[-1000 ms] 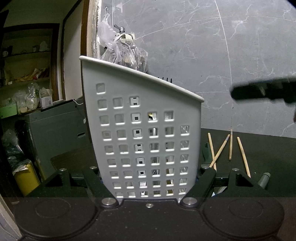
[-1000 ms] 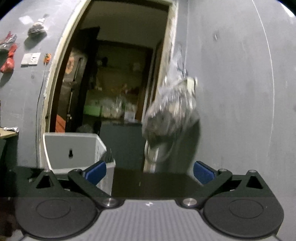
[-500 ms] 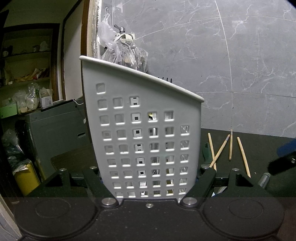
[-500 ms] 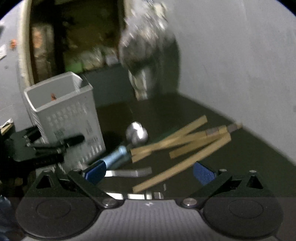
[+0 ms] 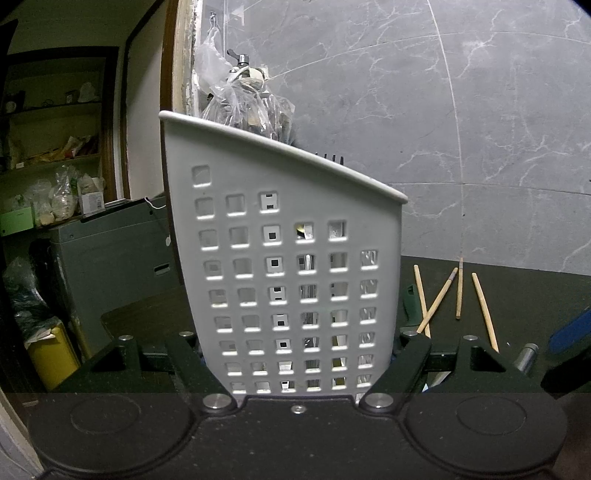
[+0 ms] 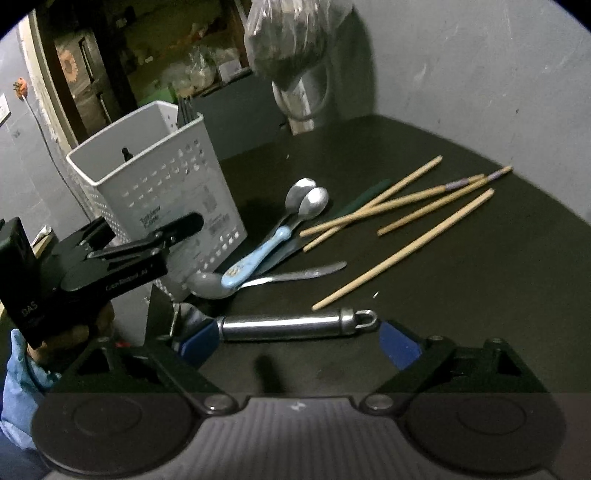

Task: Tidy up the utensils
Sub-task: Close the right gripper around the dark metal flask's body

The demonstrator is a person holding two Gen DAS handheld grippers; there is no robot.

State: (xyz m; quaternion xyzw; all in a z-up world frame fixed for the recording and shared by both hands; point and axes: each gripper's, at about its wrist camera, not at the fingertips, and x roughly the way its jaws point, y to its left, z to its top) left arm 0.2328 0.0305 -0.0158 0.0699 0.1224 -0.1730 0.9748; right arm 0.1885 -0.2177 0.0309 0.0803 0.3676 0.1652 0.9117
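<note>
Closest to me, my right gripper [image 6: 297, 341] hangs over the dark table [image 6: 461, 288] with its blue pads [image 6: 400, 347] either side of a steel-handled tool [image 6: 291, 326] that lies crosswise between them. Its jaws are closing, yet the pads do not press on the handle, so nothing is grasped on that side. My left gripper [image 5: 299, 350] is clenched on the white basket [image 5: 288, 266], its black fingers [image 5: 400, 363] against both side walls low down; from the right camera I see the same gripper at the near wall of the basket, with a hand in a blue glove [image 6: 18, 380] under it.

Just past the steel tool, beside the basket's foot, a heap of cutlery lies on the table: a grey spoon [image 6: 210, 286], a blue-handled spoon [image 6: 258, 258] across it, a butter knife [image 6: 295, 275] and two metal spoons [image 6: 308, 199] with their bowls pointing away. Further right, five chopsticks [image 6: 402, 247] are scattered loose, some crossing, over a dark green handle [image 6: 360, 201].

Inside the basket a few dark fork tines [image 5: 330, 158] stick up above the far rim. Behind everything, a plastic bag [image 6: 291, 33] hangs against the grey marble wall [image 5: 461, 129], beside an open doorway with cluttered shelves [image 5: 51, 155].
</note>
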